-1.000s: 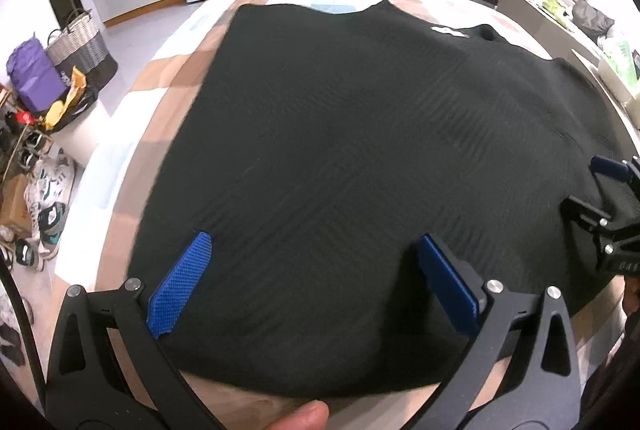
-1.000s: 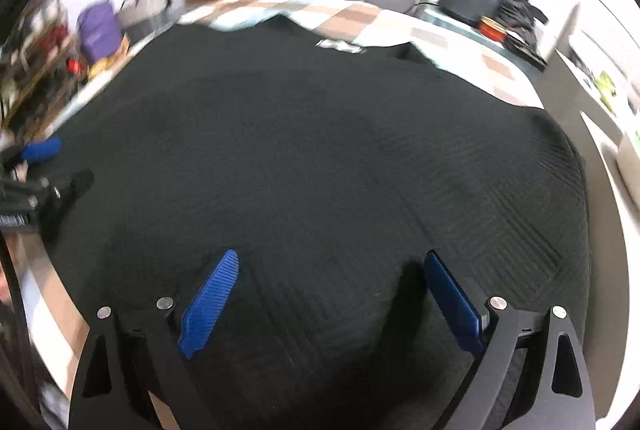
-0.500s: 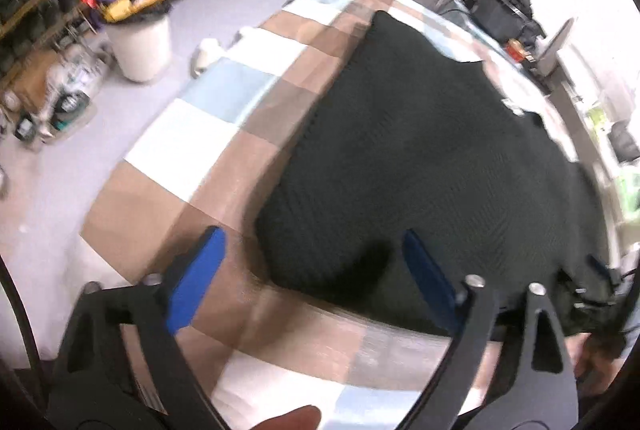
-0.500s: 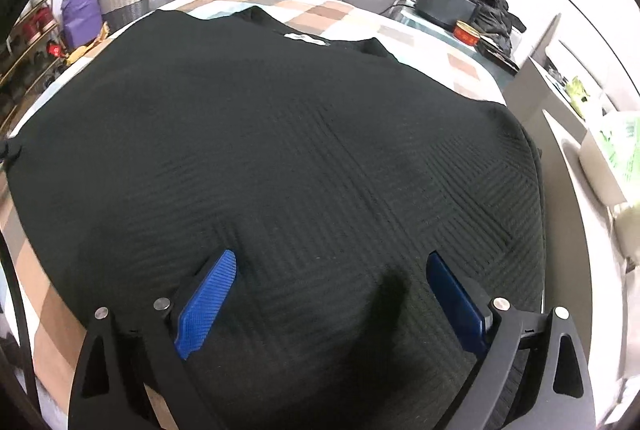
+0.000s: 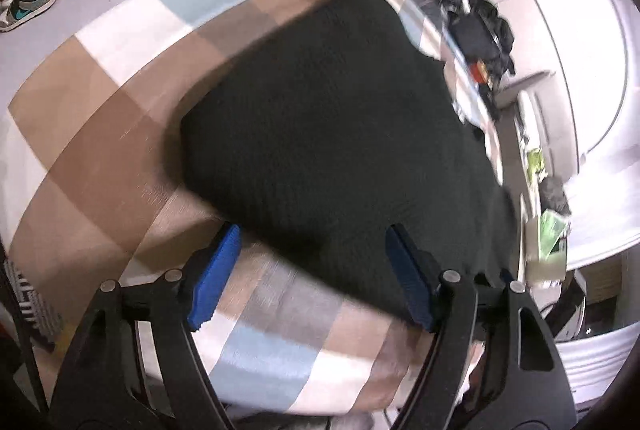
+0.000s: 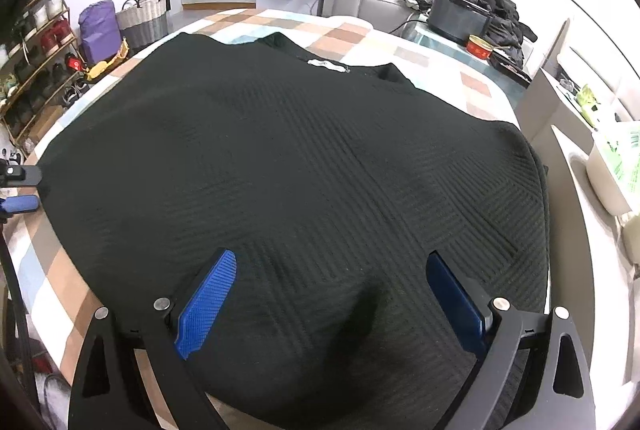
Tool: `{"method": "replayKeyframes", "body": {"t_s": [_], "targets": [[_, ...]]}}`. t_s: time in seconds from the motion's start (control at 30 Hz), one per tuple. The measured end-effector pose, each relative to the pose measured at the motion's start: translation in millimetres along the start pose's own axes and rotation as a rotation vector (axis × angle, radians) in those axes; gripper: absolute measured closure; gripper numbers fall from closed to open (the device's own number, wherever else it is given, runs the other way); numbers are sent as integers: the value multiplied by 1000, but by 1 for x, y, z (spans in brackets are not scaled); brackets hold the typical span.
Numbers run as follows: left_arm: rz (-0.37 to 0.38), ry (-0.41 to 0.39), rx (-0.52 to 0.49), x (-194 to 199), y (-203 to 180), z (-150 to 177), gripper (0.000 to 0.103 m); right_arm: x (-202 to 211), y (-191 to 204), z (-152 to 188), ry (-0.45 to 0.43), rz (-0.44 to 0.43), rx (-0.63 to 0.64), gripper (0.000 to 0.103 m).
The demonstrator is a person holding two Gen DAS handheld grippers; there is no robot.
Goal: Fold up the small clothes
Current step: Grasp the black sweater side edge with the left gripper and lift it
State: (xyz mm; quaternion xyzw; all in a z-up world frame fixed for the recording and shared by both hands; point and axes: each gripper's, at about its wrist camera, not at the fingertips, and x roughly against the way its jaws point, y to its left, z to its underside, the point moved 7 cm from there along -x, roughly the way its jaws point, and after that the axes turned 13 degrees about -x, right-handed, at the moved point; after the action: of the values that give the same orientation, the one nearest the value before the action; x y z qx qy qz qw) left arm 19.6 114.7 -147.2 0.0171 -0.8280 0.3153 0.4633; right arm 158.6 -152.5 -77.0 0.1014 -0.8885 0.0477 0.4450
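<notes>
Both tongs gape over the black garment [image 6: 304,170]; only the right view shows its label [image 6: 326,64].

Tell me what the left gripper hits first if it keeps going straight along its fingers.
Most likely the near edge of the black garment: the open left gripper straddles that hem above the checked cover. The frame is motion-blurred, so its height above the cloth is unclear.

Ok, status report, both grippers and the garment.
Left gripper open, at black garment near corner. Right gripper open above garment. Garment flat, unfolded, on checked cloth. Nothing in the way.
</notes>
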Motion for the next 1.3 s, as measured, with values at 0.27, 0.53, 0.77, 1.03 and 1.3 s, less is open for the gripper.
{"method": "replayKeyframes", "body": {"t_s": [0.27,0.53,0.77,1.03,1.3], "targets": [[5,-105,69,-15,-2,-19,74,-6,1,-3,-3,-19,-24,6],[14,-212,11,-4,-17,-35,89,-27,3,5,48,-15,-18,6],[31,-288,-179,18,-86,-65,89,-22,-4,3,35,-27,-39,6],[92,-282,-531,-8,-228,-86,89,-35,-10,12,97,-81,-36,5],[211,-16,-841,-90,-345,-9,88,-19,-70,4,62,6,-147,5]]}}
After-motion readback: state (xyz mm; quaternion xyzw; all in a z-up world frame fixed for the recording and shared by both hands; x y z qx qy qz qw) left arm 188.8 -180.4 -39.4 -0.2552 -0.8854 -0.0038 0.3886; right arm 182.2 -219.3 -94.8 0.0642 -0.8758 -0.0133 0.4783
